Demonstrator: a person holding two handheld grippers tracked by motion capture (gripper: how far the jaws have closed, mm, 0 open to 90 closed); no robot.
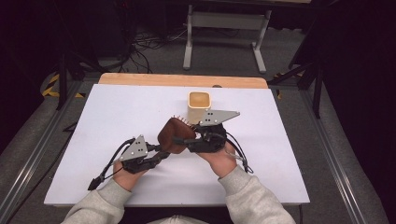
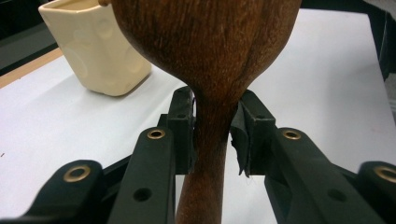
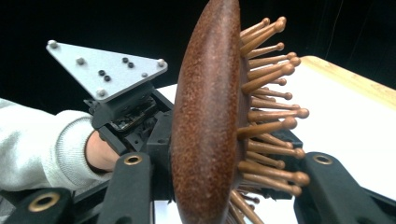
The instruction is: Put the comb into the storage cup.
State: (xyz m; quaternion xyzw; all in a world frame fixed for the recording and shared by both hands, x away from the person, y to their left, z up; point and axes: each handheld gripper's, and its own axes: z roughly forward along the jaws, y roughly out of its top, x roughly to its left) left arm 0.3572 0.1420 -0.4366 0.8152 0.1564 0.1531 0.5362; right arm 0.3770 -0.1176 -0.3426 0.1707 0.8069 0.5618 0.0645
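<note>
- While the wooden hairbrush (image 1: 175,135) hung above the worktop (image 1: 116,116), just before the cream cup (image 1: 200,105), both grippers gripped it.
- Left gripper (image 2: 212,126) clenched its handle; right gripper (image 1: 189,141) clasped its head.
- Judged: lifted, not yet placed in the cup.

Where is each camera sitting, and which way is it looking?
High view: above the person's side, looking forward and down on the white table; forearms, hands, both grippers show.
Left gripper view: rides the left gripper, looking along its jaws at the hairbrush's neck and the cream cup.
Right gripper view: rides the right gripper, looking at the brush head edge-on; a sleeve and the other gripper show.
All three share the hairbrush.
</note>
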